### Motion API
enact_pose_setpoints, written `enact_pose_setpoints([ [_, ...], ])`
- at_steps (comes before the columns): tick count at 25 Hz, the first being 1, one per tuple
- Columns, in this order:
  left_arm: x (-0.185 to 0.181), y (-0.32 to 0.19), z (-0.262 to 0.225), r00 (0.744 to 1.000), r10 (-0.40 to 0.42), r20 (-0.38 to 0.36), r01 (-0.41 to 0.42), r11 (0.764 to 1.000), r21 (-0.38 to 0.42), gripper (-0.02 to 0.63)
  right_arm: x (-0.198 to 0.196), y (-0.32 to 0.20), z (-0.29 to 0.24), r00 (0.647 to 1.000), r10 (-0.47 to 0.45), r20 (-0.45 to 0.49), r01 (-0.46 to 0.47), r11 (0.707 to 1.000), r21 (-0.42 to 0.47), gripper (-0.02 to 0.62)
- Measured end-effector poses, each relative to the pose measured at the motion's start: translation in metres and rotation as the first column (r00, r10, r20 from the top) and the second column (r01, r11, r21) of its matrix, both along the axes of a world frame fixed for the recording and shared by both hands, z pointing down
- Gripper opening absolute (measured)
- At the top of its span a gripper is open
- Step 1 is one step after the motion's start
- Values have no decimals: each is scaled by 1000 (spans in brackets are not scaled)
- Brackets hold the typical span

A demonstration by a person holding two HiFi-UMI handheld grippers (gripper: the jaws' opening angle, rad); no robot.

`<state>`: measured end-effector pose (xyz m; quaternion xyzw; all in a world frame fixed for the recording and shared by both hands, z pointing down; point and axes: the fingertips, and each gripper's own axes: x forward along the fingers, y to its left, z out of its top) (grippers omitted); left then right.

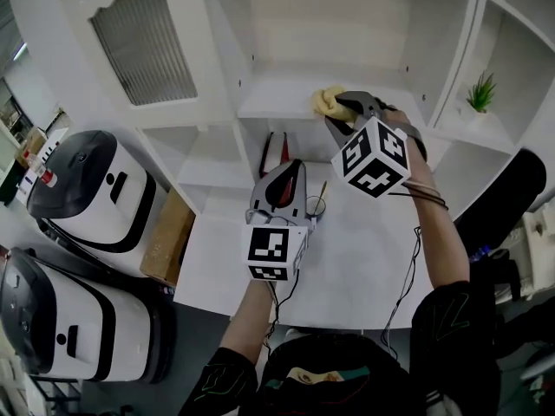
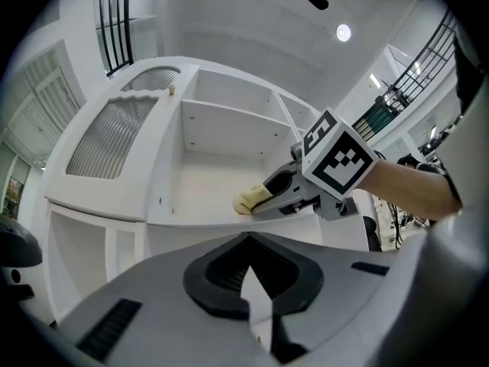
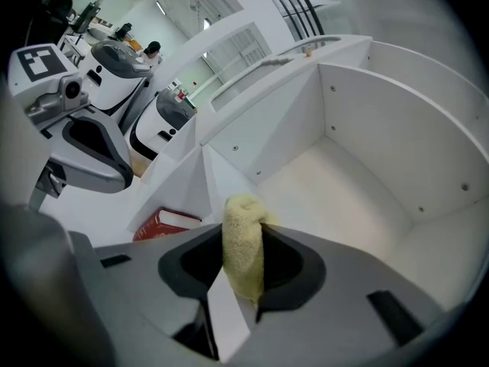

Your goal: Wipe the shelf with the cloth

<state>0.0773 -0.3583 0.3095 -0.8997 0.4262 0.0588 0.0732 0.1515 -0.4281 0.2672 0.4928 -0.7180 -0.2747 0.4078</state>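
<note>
A yellow cloth [image 1: 328, 101] sits bunched on the front part of the white shelf [image 1: 277, 98]. My right gripper [image 1: 340, 111] is shut on the cloth [image 3: 242, 249], which sticks up between the jaws above the shelf floor [image 3: 336, 189]. From the left gripper view the cloth [image 2: 250, 200] rests at the shelf's front edge [image 2: 199, 219]. My left gripper [image 1: 290, 180] hangs lower, over the desk below the shelf, jaws together with nothing between them [image 2: 256, 304].
A red book [image 3: 164, 226] stands in the compartment under the shelf. A cup with a stick [image 1: 316, 204] stands on the white desk [image 1: 364, 267]. A small green plant [image 1: 479, 94] sits in the right cubby. White machines [image 1: 87, 189] stand at left.
</note>
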Motion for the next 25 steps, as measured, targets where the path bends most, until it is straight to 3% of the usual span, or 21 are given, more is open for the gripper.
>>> enact_pose_setpoints([
  [13, 49, 16, -6, 998, 40, 56, -39, 999, -12, -2, 60, 21, 2, 992, 124, 21, -125, 991, 37, 126],
  [25, 88, 36, -3, 992, 99, 81, -98, 995, -25, -2, 126, 46, 1, 955, 271, 119, -282, 956, 85, 126],
])
